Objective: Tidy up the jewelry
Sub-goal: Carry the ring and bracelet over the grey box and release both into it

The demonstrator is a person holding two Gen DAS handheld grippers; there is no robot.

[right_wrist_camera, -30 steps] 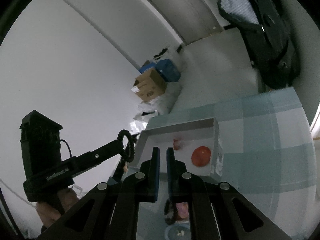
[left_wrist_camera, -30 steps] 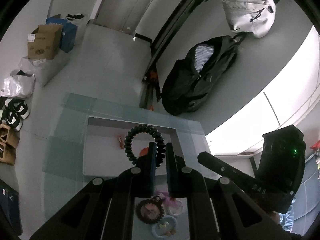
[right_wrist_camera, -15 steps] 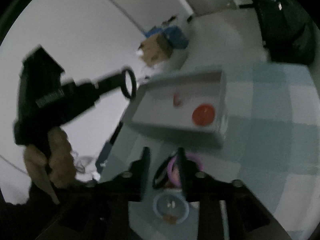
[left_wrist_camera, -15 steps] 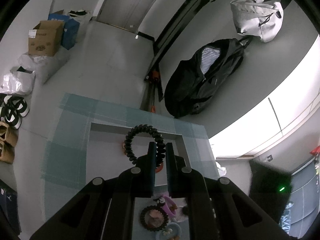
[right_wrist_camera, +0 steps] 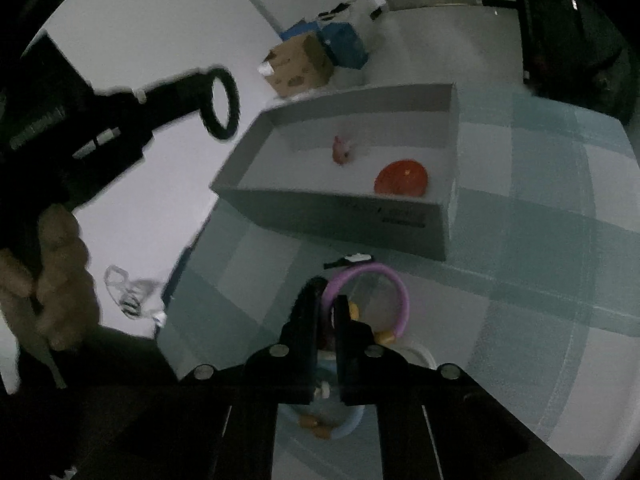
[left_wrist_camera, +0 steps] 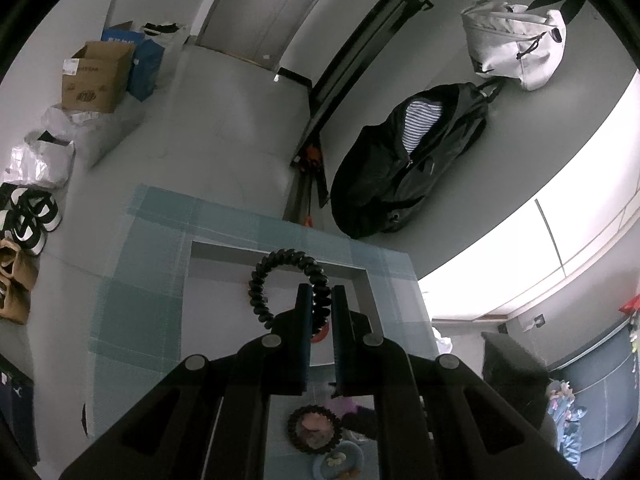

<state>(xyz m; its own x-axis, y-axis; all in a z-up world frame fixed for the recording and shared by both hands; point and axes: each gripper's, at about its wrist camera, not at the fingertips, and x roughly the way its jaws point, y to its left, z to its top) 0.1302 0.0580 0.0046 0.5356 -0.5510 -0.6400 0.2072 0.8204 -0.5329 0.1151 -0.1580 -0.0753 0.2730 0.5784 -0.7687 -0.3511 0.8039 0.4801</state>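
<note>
Your left wrist view is sharp and evenly lit; daylight floods in from a blown-out white window band at the right, washed to pure glare with no detail. The black jacket on the wall stays readable, stripes and all. Straight lines bow hard toward the round black border in both views. Your right wrist view is dimmer and soft: the left gripper and the hand holding it smear with motion blur, and the lower part sinks into near-black. The white box casts only a faint shadow along the bench's checked cloth.
</note>
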